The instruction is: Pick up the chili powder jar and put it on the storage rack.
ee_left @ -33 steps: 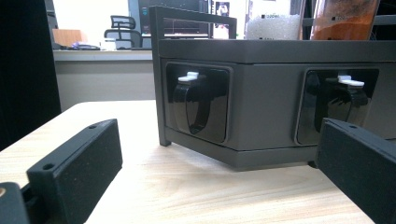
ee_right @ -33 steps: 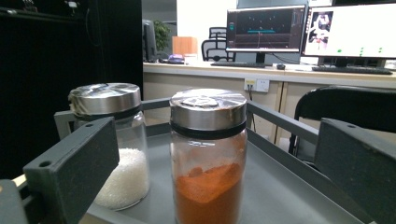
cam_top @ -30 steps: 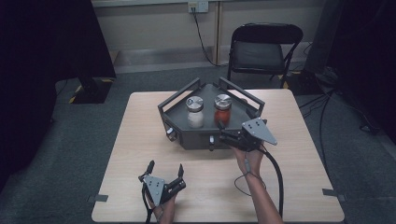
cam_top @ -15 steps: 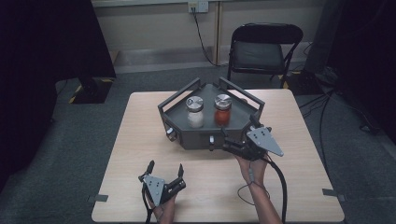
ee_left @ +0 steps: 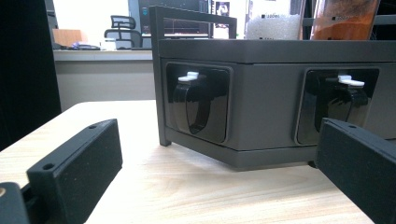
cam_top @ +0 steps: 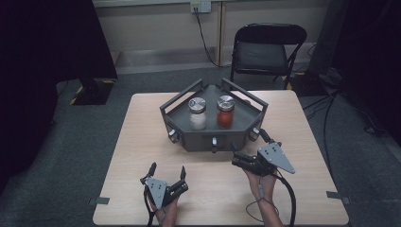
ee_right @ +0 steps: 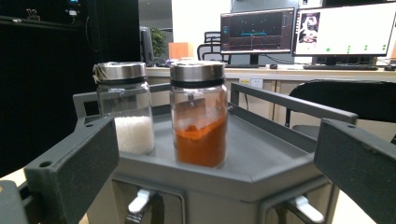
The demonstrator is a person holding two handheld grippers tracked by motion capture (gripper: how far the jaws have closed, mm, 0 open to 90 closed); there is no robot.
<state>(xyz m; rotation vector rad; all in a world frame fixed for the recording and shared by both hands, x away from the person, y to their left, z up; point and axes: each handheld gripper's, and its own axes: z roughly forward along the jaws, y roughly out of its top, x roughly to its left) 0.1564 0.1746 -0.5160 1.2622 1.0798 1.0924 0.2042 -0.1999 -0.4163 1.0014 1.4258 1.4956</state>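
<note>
A dark grey hexagonal tray (cam_top: pixel 189 137) with rail handles stands mid-table, holding two metal-lidded glass jars. One jar (cam_top: pixel 197 113) has white grains, the other (cam_top: pixel 225 112) orange-red powder. My left gripper (cam_top: pixel 167 169) rests open on the table in front of the tray, with nothing between its jaws. In the left gripper view (ee_left: pixel 210 182) it faces the tray's front wall (ee_left: pixel 266 84) and two black latches with white tabs (ee_left: pixel 198 105). My right gripper (cam_top: pixel 247 147) is open beside the tray's front right corner. From there (ee_right: pixel 215 191) it looks at the white jar (ee_right: pixel 126 109) and the orange jar (ee_right: pixel 199 116).
A black folding chair (cam_top: pixel 265 49) stands beyond the table's far edge. Bare wood (cam_top: pixel 213 189) lies between the tray and the near edge. A cable (cam_top: pixel 288 198) trails from the right gripper over the table. Monitors (ee_right: pixel 303 32) sit on a desk in the background.
The right gripper has drawn back from the tray's front right corner toward the person and slightly to the right. The left gripper has not moved.
</note>
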